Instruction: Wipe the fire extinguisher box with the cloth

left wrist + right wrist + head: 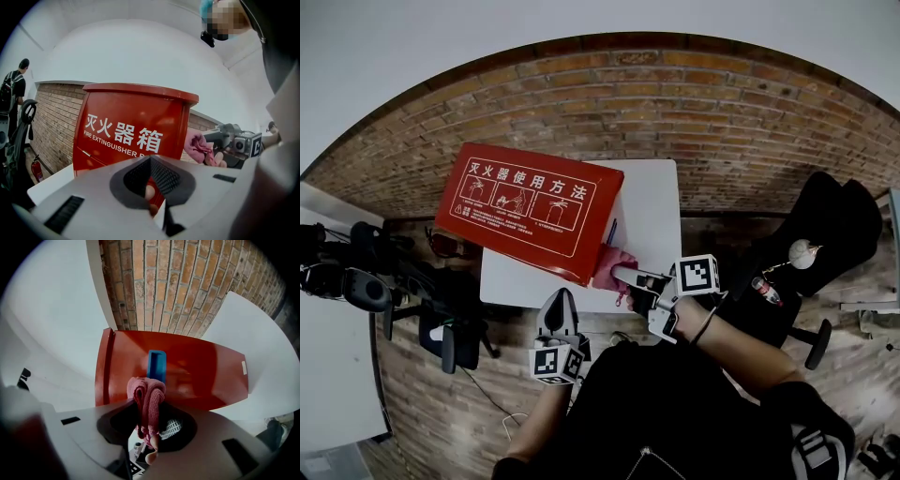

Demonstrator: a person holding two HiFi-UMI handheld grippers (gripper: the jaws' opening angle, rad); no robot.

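Observation:
A red fire extinguisher box (pixel 525 211) stands on a white table (pixel 652 206), its top printed with white instructions. In the left gripper view its front face (pixel 131 126) carries white lettering. My right gripper (pixel 623 274) is shut on a pink cloth (pixel 612 265) and holds it against the box's right side, just below a blue handle (pixel 156 364). In the right gripper view the cloth (pixel 147 397) bunches between the jaws (pixel 149 418), with the red side panel (pixel 197 376) behind it. My left gripper (pixel 561 305) hangs before the table's front edge, jaws together (pixel 151 187), holding nothing, apart from the box.
A brick wall (pixel 656 103) runs behind the table. A black office chair (pixel 834 234) stands at the right, and black equipment (pixel 356 272) at the left beside a white desk (pixel 328 375). A small fire extinguisher (pixel 36 168) and a standing person (pixel 14 82) show at the far left.

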